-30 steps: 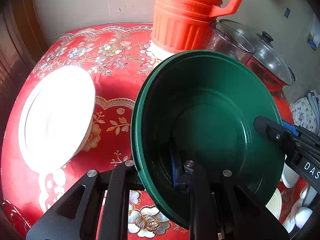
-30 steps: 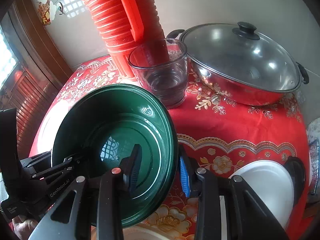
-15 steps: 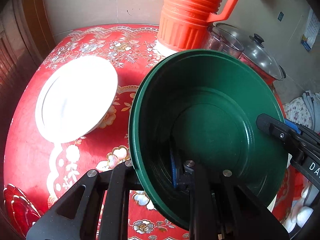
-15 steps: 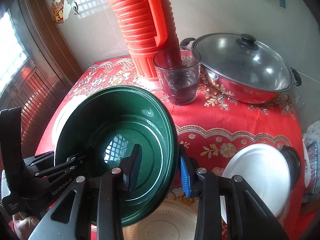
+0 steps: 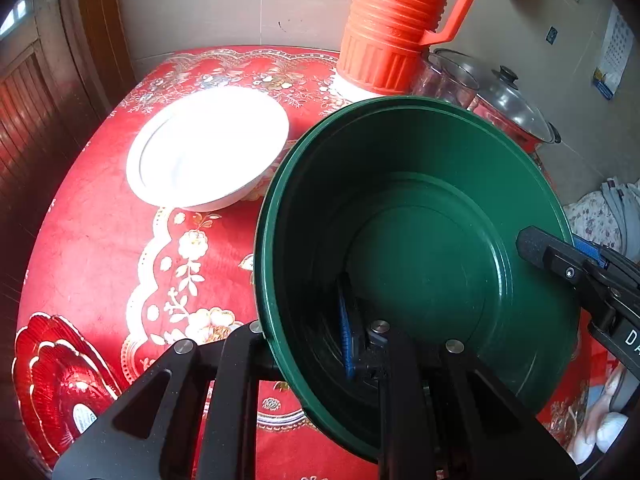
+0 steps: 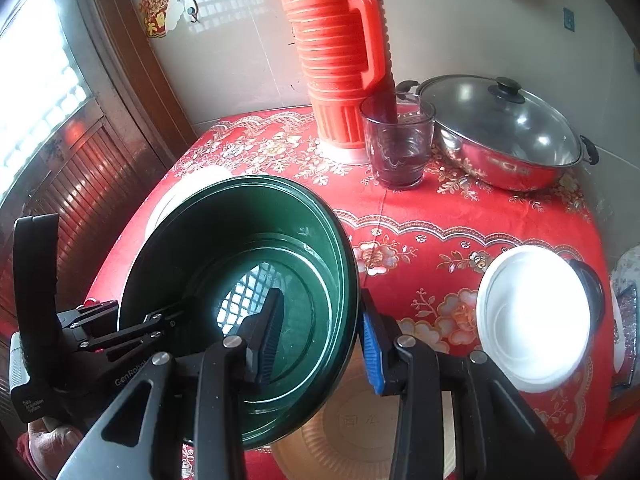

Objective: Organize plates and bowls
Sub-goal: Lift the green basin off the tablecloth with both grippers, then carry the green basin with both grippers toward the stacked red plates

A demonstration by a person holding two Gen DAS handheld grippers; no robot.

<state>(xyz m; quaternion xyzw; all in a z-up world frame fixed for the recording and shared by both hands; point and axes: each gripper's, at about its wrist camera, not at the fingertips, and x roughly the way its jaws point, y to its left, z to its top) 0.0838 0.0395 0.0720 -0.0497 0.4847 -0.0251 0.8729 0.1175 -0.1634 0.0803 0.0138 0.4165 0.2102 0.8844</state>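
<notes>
A large dark green bowl (image 5: 420, 220) is held tilted above the red table by both grippers. My left gripper (image 5: 304, 344) is shut on its near rim, one finger inside and one outside. My right gripper (image 6: 320, 332) is shut on the opposite rim of the green bowl (image 6: 224, 248); it also shows in the left wrist view (image 5: 560, 264). A white bowl (image 5: 208, 144) sits on the table to the left. Another white bowl (image 6: 532, 316) sits at the right edge. A beige plate (image 6: 360, 424) lies under the green bowl.
An orange thermos (image 6: 340, 56), a glass cup (image 6: 398, 140) and a lidded steel pot (image 6: 504, 132) stand at the back of the red floral tablecloth (image 6: 432, 224). A red glass plate (image 5: 60, 384) lies at the near left edge. A wall is behind, a wooden window frame at left.
Both grippers have risen and pulled back with the green bowl still clamped. More of the table shows, and the white bowl on the left appears farther away.
</notes>
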